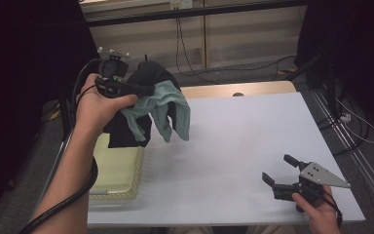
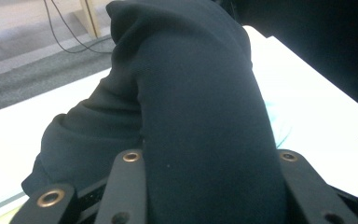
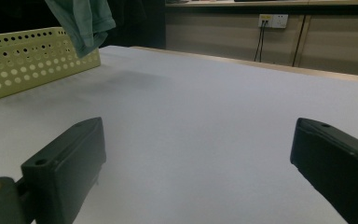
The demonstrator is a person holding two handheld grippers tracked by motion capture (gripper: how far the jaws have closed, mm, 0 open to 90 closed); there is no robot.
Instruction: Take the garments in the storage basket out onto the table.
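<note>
Left tongs clamped on dark garment, held above basket; teal cloth draped over it, likely ungripped, may slide off. Right tongs apart, empty, resting on table.

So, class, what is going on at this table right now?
A person holds a gripping tool in each hand. The left tool is shut on a bundle of clothes, a dark garment and a pale green garment, lifted above the yellow perforated basket at the table's left edge. The garments hang clear of the white table. The right tool rests low near the front right corner, jaws open and empty.
</note>
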